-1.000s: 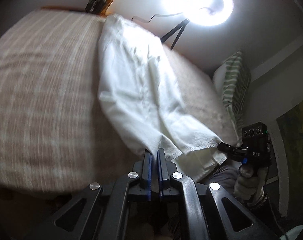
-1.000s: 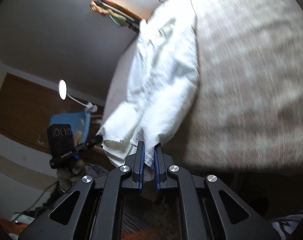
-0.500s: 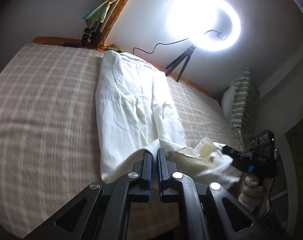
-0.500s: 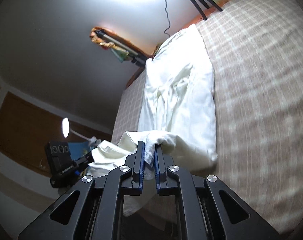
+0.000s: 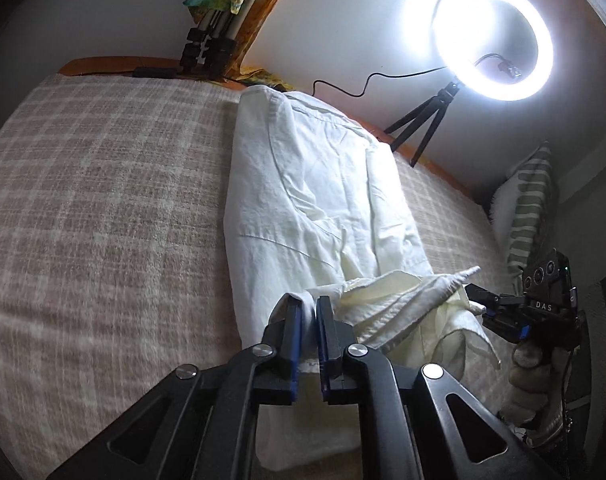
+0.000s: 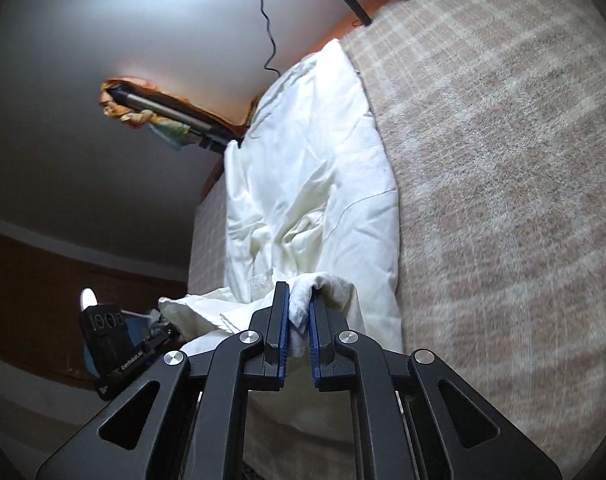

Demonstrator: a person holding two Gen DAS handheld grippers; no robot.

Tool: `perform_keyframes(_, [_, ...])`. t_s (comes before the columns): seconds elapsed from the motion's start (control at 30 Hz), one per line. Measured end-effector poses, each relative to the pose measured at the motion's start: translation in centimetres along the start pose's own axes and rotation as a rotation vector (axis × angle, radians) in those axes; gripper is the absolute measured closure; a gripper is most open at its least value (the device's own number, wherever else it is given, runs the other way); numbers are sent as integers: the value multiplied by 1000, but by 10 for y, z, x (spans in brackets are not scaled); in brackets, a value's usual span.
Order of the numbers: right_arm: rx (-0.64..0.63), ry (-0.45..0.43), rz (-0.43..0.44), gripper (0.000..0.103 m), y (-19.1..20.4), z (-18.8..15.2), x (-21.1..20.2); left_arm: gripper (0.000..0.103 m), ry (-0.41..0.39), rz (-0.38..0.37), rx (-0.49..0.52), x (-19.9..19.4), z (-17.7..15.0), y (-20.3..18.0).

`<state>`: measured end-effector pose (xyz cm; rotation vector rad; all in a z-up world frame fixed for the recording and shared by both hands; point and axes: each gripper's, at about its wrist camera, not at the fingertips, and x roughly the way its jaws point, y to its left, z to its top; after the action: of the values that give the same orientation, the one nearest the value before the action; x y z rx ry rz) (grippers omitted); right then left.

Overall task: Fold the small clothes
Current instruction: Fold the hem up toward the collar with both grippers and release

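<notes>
Both tongs were clamped on the white garment [image 5: 303, 208]: left tongs [image 5: 307, 316] and right tongs [image 6: 299, 312] each pinched its near hem above the plaid bed [image 5: 103, 208].

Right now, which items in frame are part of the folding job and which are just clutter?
In the job:
- white garment, near hem lifted
- left tongs, shut on the hem
- right tongs, shut on the hem
- plaid bed cover, the folding surface

Just lying about:
- ring light on tripod
- striped pillow
- folded tripod against the wall
</notes>
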<state>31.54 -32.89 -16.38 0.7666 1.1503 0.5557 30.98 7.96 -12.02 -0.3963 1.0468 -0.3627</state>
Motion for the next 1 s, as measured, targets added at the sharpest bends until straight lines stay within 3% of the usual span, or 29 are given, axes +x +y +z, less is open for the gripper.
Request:
perform_keyframes(0.03, [-2, 2, -10, 91, -1, 2, 1, 88, 4, 6, 2, 4, 2, 1])
perform_keyframes(0.07, [-6, 6, -22, 91, -1, 5, 2, 69, 4, 2, 0, 6, 5, 3])
perform_keyframes(0.1, [-9, 12, -29, 89, -2, 7, 3, 59, -15, 7, -4, 6, 9, 5])
perform_keyframes(0.2, [-25, 11, -35, 79, -3, 10, 0, 50, -69, 5, -16, -4, 22, 10])
perform_keyframes(0.27, [-57, -17, -18, 64, 0, 10, -10, 50, -118, 7, -12, -16, 24, 12])
perform_keyframes(0.3, [-71, -36, -18, 51, 1, 9, -15, 50, -132, 14, 4, -20, 23, 11])
perform_keyframes(0.33, [-93, -59, -17, 46, 2, 8, -23, 50, -135, 23, 17, -22, 22, 11])
perform_keyframes(0.43, [-142, -90, -43, 46, 3, 2, -36, 55, -121, 52, 43, -24, 7, 13])
perform_keyframes(0.5, [-188, -84, -74, 47, 5, -6, -38, 70, -106, 41, 56, -23, -5, 13])
perform_keyframes(0.6, [-291, -50, -95, 56, 18, -24, -30, 76, -106, 47, 150, -20, -25, 0])
perform_keyframes(0.77, [-506, 34, -186, 68, 45, -46, 3, 77, -51, 85, 297, 2, -35, -21])
perform_keyframes(0.9, [-555, 43, -294, 70, 39, -42, 26, 77, -25, 141, 333, 22, -29, -20])
perform_keyframes(1.0, [-559, 69, -361, 81, 26, -38, 40, 77, -3, 173, 332, 36, -23, -11])
